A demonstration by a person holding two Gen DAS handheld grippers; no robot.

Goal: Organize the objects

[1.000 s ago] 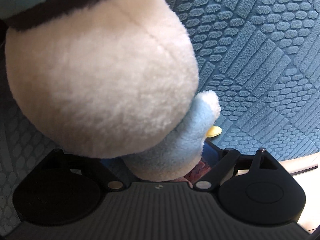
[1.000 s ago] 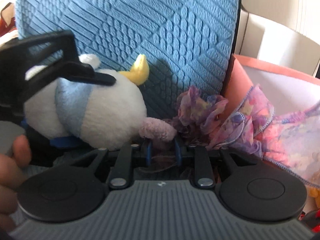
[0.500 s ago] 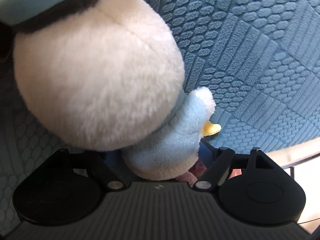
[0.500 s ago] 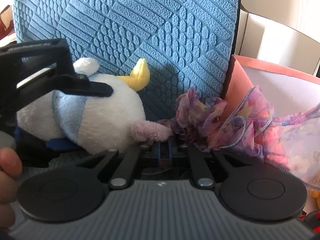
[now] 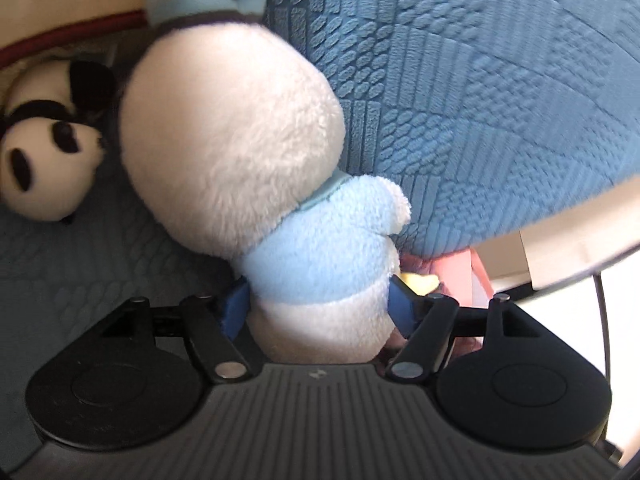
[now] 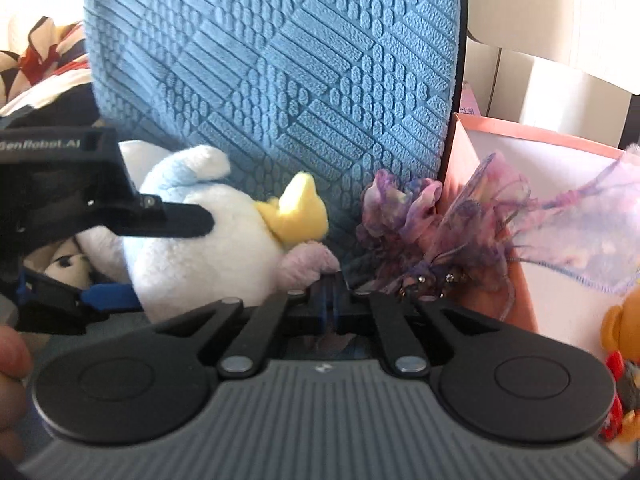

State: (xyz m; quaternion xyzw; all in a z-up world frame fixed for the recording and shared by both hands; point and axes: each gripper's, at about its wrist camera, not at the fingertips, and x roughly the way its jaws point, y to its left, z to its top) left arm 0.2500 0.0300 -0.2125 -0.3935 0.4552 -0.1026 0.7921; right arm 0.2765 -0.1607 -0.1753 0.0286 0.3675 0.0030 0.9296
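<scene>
blue textured cushion (image 6: 272, 92) stands upright at the back, raised brick-and-scale pattern. same blue fabric on the seat surface (image 5: 88, 264) below. red piping (image 5: 60, 42) on cream upholstery, top left of the left view. patterned red, white and black fabric (image 6: 40, 52) at the far left of the right view. white panels (image 6: 568, 84) behind on the right.
</scene>
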